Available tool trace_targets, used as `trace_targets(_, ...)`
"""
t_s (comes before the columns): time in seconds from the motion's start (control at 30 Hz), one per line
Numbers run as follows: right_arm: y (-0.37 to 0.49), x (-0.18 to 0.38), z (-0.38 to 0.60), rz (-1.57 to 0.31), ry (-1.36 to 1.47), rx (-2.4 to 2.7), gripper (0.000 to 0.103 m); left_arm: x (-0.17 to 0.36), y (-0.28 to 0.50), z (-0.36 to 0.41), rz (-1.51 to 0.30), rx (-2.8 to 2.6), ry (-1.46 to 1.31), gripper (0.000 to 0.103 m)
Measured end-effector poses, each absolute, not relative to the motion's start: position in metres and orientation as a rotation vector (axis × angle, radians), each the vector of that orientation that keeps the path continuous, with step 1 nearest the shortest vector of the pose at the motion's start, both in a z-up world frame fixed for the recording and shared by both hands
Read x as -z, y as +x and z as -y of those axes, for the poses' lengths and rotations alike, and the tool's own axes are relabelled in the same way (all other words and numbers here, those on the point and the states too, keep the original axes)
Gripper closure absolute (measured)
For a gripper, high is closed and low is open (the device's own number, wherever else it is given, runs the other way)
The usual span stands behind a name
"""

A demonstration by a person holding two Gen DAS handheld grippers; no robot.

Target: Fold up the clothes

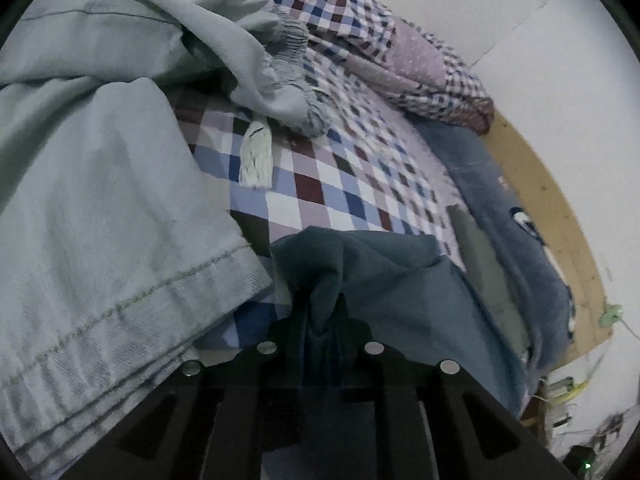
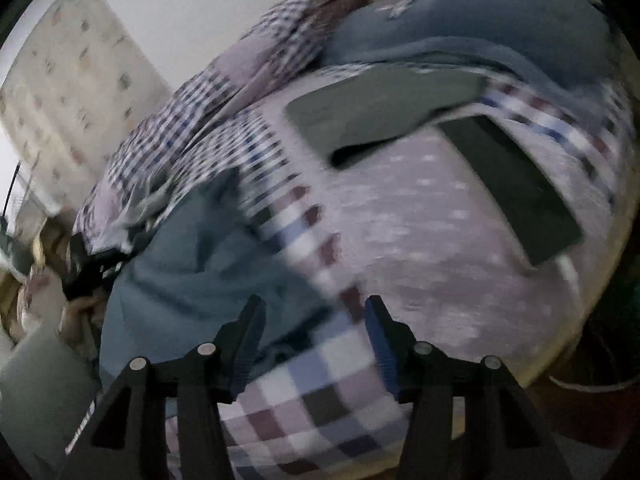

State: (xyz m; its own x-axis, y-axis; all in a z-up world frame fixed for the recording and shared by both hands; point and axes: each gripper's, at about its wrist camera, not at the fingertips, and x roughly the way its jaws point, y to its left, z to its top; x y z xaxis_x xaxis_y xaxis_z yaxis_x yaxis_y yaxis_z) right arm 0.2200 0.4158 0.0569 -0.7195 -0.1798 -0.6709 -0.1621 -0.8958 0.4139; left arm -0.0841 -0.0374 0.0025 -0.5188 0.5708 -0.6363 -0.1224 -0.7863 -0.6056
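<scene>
While teal garment [image 1: 360, 264] lies bunched on checkered bed [image 1: 320, 176], left gripper [image 1: 324, 320] pinches its edge; right gripper [image 2: 316, 320] hovers spread above bare quilt beside garment's right edge.

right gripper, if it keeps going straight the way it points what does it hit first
Probably the checked bedsheet: the open right gripper has only bed cover between its fingers. The teal cloth lies just beside its left finger. The view is motion-blurred, so depth is uncertain.
</scene>
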Motion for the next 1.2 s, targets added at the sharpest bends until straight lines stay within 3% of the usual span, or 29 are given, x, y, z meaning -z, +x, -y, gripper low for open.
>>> trace_targets(0.17, 0.204, -0.050, -0.408, 0.711, 1.197, 2.809, 0.049, 0.001, -0.085, 0.040, 0.782, -2.259, -1.172, 0.082)
trace_targets(0.2, 0.202, -0.049, -0.407, 0.690, 1.207, 2.813, 0.062, 0.002, -0.085, 0.040, 0.797, -2.247, -1.157, 0.081)
trace_targets(0.23, 0.201, -0.048, -0.406, 0.685, 1.227, 2.811, 0.089, 0.003, -0.089, 0.038, 0.802, -2.241, -1.164, 0.081)
trace_targets(0.27, 0.199, -0.045, -0.405, 0.686, 1.247, 2.806, 0.096, 0.001, -0.092, 0.036, 0.803, -2.233, -1.165, 0.081)
trace_targets(0.33, 0.199, -0.043, -0.403, 0.716, 1.270, 2.791, 0.096, -0.003, -0.095, 0.033, 0.804, -2.225, -1.148, 0.081)
trace_targets(0.37, 0.199, -0.043, -0.402, 0.714, 1.291, 2.791, 0.096, -0.005, -0.096, 0.033, 0.803, -2.225, -1.131, 0.094)
trace_targets(0.5, 0.206, -0.044, -0.398, 0.700, 1.436, 2.756, 0.097, -0.013, -0.098, 0.043, 0.884, -2.240, -1.056, 0.096)
trace_targets(0.63, 0.212, -0.044, -0.393, 0.672, 1.577, 2.719, 0.095, 0.000, -0.110, 0.045, 0.940, -2.226, -1.128, 0.096)
trace_targets(0.77, 0.203, -0.064, -0.376, 0.405, 1.663, 2.808, 0.085, 0.005, -0.110, 0.053, 1.020, -2.185, -1.132, 0.094)
trace_targets(0.87, 0.184, -0.093, -0.372, 0.294, 1.577, 2.877, 0.065, 0.008, -0.108, 0.059, 1.071, -2.133, -1.116, 0.093)
trace_targets(0.9, 0.173, -0.102, -0.369, 0.305, 1.514, 2.869, 0.052, 0.007, -0.107, 0.061, 1.078, -2.125, -1.111, 0.093)
trace_targets(0.93, 0.162, -0.111, -0.367, 0.315, 1.453, 2.860, 0.049, 0.006, -0.106, 0.063, 1.085, -2.116, -1.106, 0.091)
trace_targets(1.03, 0.111, -0.129, -0.354, 0.313, 1.305, 2.814, 0.048, -0.003, -0.102, 0.075, 1.086, -2.120, -1.049, 0.081)
trace_targets(1.13, 0.047, -0.127, -0.338, 0.334, 1.248, 2.729, 0.046, -0.016, -0.100, 0.084, 1.057, -2.137, -0.985, 0.055)
trace_targets(1.17, 0.025, -0.126, -0.332, 0.340, 1.230, 2.700, 0.046, -0.021, -0.100, 0.084, 1.026, -2.153, -0.967, 0.049)
trace_targets(1.2, 0.004, -0.125, -0.327, 0.347, 1.211, 2.671, 0.046, -0.027, -0.100, 0.082, 0.974, -2.183, -0.967, 0.049)
